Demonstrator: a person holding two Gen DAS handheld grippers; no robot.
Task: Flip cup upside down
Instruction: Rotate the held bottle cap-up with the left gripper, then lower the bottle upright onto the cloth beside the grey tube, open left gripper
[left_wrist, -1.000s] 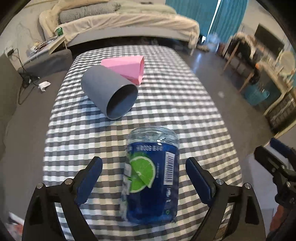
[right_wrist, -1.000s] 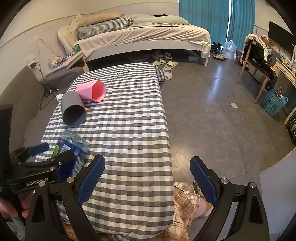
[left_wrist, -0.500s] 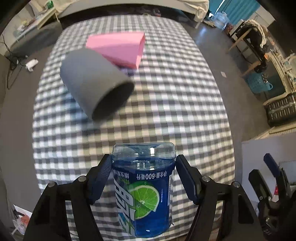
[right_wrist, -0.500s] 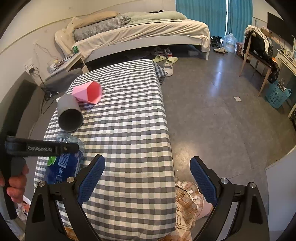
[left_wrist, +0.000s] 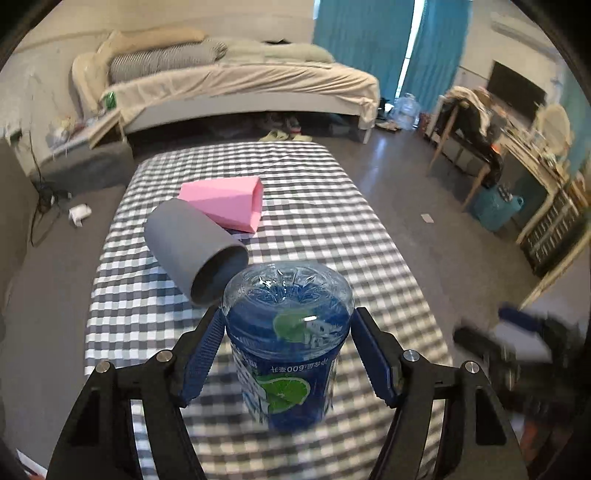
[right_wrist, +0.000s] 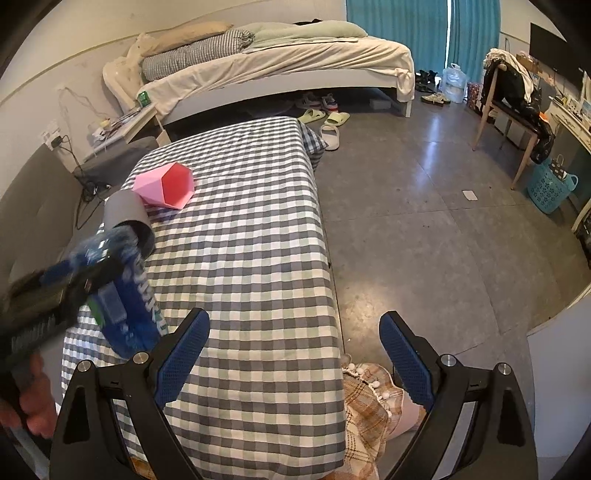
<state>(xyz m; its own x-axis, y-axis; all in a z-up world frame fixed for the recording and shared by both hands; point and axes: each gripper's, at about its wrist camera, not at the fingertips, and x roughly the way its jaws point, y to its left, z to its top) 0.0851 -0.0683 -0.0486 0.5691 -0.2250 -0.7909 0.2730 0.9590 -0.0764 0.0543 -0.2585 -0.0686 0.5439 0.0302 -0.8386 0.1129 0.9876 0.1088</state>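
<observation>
My left gripper (left_wrist: 288, 326) is shut on a blue clear-plastic cup (left_wrist: 288, 354) with a lime label. Its print reads upside down and its clear ribbed base faces up. In the right wrist view the cup (right_wrist: 125, 295) is blurred and tilted over the near left of the checked table (right_wrist: 251, 240), held by the left gripper (right_wrist: 55, 284) in a person's hand (right_wrist: 33, 398). My right gripper (right_wrist: 295, 321) hangs open with nothing in it at the table's near right edge. It shows as a dark blur (left_wrist: 517, 332) in the left wrist view.
A grey cup (left_wrist: 192, 247) lies on its side just beyond the blue cup, with a pink faceted cup (left_wrist: 229, 203) lying behind it. A bed (right_wrist: 280, 70) stands beyond the table. To the right are bare floor, a chair (right_wrist: 513, 99) and a blue basket (right_wrist: 550, 184).
The left gripper shut on the blue cup, lifted it and turned it over, so the label now reads upside down. The right gripper stayed open and almost still.
</observation>
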